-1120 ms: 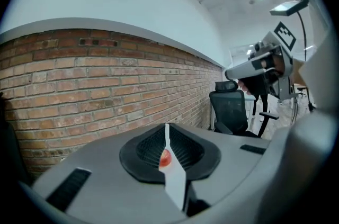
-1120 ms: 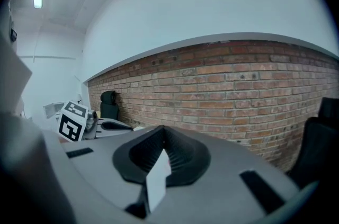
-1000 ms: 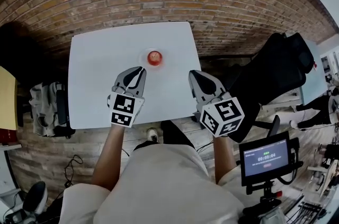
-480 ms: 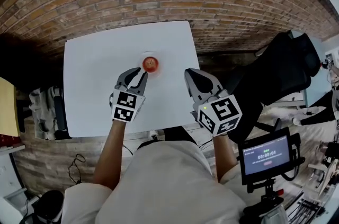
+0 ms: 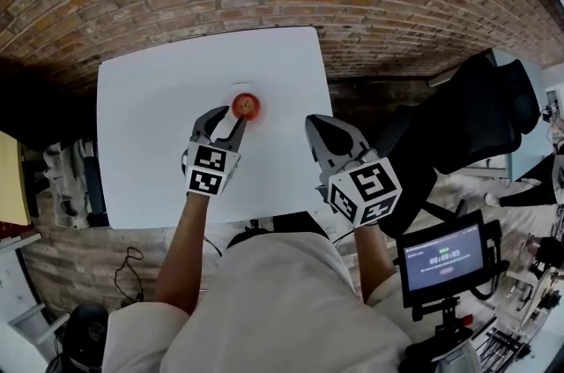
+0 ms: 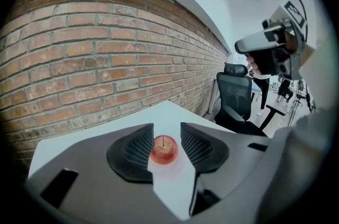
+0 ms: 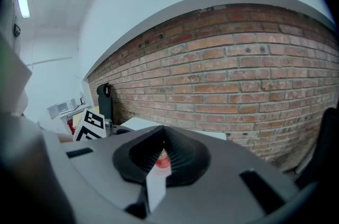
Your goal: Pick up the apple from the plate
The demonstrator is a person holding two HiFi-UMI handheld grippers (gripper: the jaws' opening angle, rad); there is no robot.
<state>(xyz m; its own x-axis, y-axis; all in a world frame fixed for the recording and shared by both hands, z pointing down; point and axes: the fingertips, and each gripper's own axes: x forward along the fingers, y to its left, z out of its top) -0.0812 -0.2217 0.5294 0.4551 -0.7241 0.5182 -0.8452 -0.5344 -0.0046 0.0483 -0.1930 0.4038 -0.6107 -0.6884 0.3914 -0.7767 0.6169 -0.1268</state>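
- Small red round apple (image 5: 246, 105) sits on a small white round plate (image 5: 232, 93), mid of the white square surface (image 5: 150, 142), just far of the left gripper (image 5: 226, 117).
- Left gripper's fingers (image 6: 139, 146) partly spread, have just been opening. In left gripper view the apple is framed betw. them but lies ahead, untouched.
- Right gripper (image 5: 315, 126) off to the right, fingers pressed together, nothing betw. them, well apart from the apple.
- Risk 1: gap looks barely wider than the apple. If the approach goes on w/o more spread, a fingertip prob. bumps the fruit and it rolls off the plate.
- Risk 2: approach is shallow, not top-down. A low finger could catch the plate rim and shove the plate across the smooth surface; nothing steadies it.
- Risk 3: a pinch above or short of the apple's widest part could squeeze the round, slick skin out fwd or let it slip on the lift.
- Can't tell whether the plate has a raised lip.
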